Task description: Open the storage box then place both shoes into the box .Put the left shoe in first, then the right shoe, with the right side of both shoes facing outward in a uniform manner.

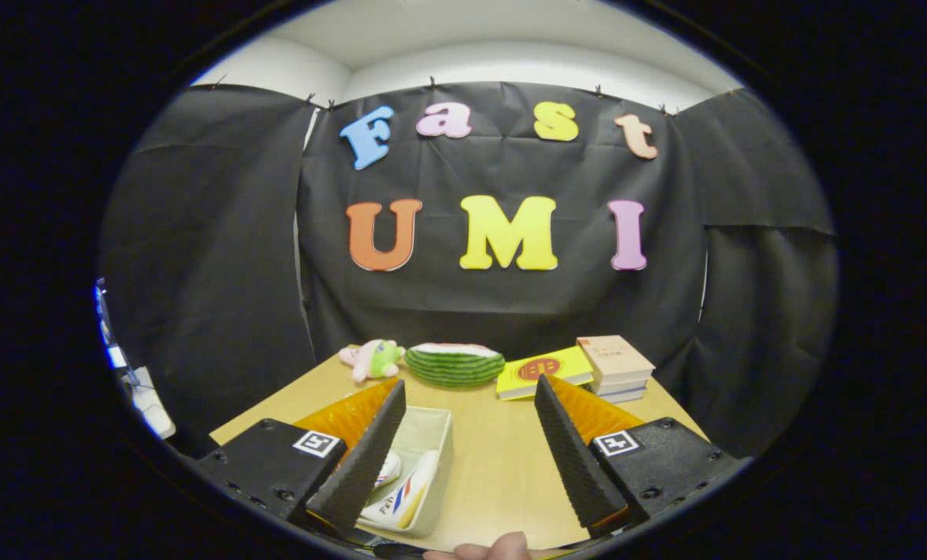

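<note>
My gripper (pixel 470 400) is open and held above the wooden table (pixel 494 459), with nothing between its fingers. An open pale storage box (pixel 432 435) sits below, partly hidden behind the left finger (pixel 370 451). Inside it lie two white shoes: one with red, blue and yellow stripes (pixel 405 498) nearest the box's right wall, and a second (pixel 388 469) peeking out beside the left finger. Which way the shoes face I cannot tell. The right finger (pixel 568 455) hangs over bare tabletop.
Along the table's far edge lie a pink and green plush toy (pixel 372 359), a watermelon-slice cushion (pixel 455 364), a yellow book (pixel 543 372) and a stack of books (pixel 615 367). A person's fingertip (pixel 488 547) shows just under the fingers.
</note>
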`<state>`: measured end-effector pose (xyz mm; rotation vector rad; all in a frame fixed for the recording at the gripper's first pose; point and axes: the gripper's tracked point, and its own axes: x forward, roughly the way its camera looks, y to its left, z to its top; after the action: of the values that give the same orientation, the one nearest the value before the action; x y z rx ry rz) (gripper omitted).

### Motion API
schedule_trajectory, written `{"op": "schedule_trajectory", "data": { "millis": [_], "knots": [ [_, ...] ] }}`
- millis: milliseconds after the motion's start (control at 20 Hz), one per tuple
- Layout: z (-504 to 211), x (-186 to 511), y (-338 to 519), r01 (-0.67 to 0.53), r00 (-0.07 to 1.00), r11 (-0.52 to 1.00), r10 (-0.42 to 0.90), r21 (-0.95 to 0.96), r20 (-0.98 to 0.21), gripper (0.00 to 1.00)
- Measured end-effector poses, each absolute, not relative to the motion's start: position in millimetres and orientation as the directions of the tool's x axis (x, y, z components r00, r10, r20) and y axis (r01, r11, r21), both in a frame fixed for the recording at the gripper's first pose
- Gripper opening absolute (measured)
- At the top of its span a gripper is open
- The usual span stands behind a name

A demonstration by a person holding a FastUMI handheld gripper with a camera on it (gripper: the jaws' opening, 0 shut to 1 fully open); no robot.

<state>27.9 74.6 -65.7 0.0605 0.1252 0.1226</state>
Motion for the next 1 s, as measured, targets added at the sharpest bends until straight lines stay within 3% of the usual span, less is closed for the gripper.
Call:
{"op": "schedule_trajectory", "data": {
  "millis": [250,500,750,1000],
  "knots": [
    [-46.9,-10.6,51.1,-0.047,0.999,0.994,0.047,0.102,0.01,1.0],
    [-45.6,-26.7,36.9,-0.04,0.999,0.991,0.042,0.127,-0.008,1.0],
    [-29.3,-36.6,33.9,-0.013,0.997,0.997,0.007,0.077,0.079,1.0],
    [-31.8,-43.3,36.5,-0.028,0.996,0.994,0.019,0.102,0.092,1.0]
  ]
}}
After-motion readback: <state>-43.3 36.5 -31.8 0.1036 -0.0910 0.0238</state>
